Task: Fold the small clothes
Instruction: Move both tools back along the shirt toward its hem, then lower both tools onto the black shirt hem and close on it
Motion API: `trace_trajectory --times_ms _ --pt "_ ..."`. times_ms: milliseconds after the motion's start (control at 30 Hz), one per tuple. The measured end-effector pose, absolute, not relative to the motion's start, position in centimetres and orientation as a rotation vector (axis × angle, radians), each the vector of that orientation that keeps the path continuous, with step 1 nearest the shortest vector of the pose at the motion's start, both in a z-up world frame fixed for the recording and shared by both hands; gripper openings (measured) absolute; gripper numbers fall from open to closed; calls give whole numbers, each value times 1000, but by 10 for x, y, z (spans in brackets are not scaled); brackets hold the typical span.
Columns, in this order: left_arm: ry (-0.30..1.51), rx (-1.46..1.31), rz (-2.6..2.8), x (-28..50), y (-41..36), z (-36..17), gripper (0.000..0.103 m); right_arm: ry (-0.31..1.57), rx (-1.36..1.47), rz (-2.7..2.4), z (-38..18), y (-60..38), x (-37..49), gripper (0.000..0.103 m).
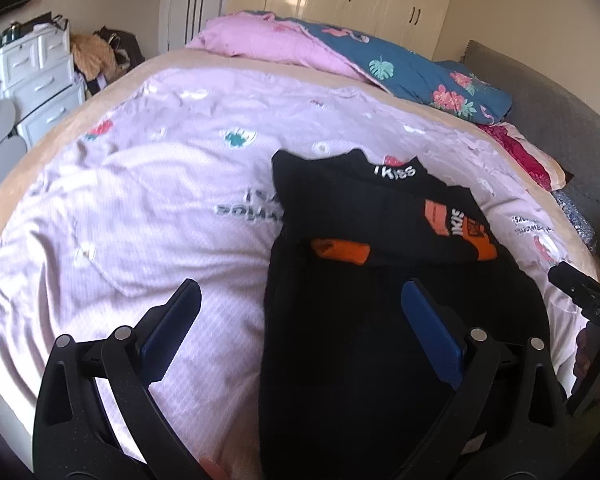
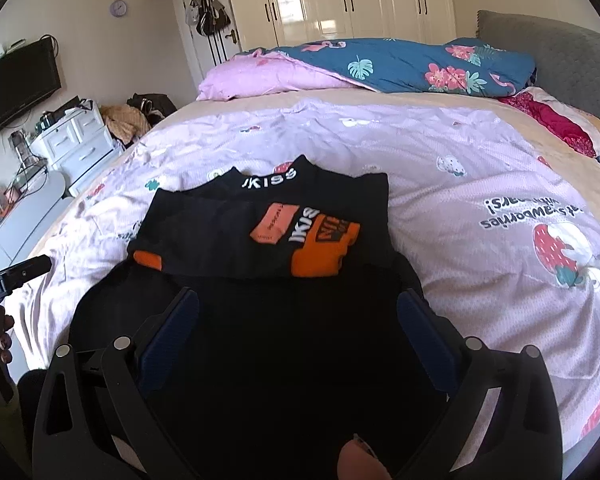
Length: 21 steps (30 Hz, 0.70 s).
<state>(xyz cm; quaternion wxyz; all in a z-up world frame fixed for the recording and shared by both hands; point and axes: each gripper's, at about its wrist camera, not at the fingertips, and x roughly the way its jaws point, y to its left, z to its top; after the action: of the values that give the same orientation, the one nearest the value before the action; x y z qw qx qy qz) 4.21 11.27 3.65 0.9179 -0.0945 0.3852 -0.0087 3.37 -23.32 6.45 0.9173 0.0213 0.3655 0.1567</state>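
A small black garment [image 1: 380, 280] [image 2: 276, 280] with orange patches and white lettering lies on the pink bed cover, its sleeves folded in over the chest. My left gripper [image 1: 300, 296] is open above the garment's left edge, one finger over the cover and one over the black cloth. My right gripper [image 2: 298, 304] is open over the garment's lower half, nothing between its blue pads [image 2: 172, 328]. The right gripper's tip [image 1: 580, 292] shows at the right edge of the left wrist view. The left gripper's tip [image 2: 24, 272] shows at the left edge of the right wrist view.
A pink cover [image 2: 440, 184] with strawberry prints is spread over the bed. A rolled pink and blue floral duvet [image 2: 380, 64] lies at the far side, red bedding [image 2: 552, 120] to the right. White drawers [image 2: 80, 144] stand left of the bed; wardrobes [image 2: 360, 0] line the far wall.
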Motion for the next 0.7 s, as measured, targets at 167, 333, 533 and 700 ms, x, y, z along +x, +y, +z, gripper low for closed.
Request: trace_trajectory --times_ms 167,333,533,700 --pt "825 -199 -2 28 120 27 94 765 27 319 61 -236 23 99" --pt "854 -187 8 12 124 17 94 778 22 311 58 -242 13 99" --pt "894 -193 -11 -3 125 6 94 783 22 300 57 -251 4 99" --pt "918 -193 -26 -10 123 -1 94 791 19 288 55 -260 -4 99"
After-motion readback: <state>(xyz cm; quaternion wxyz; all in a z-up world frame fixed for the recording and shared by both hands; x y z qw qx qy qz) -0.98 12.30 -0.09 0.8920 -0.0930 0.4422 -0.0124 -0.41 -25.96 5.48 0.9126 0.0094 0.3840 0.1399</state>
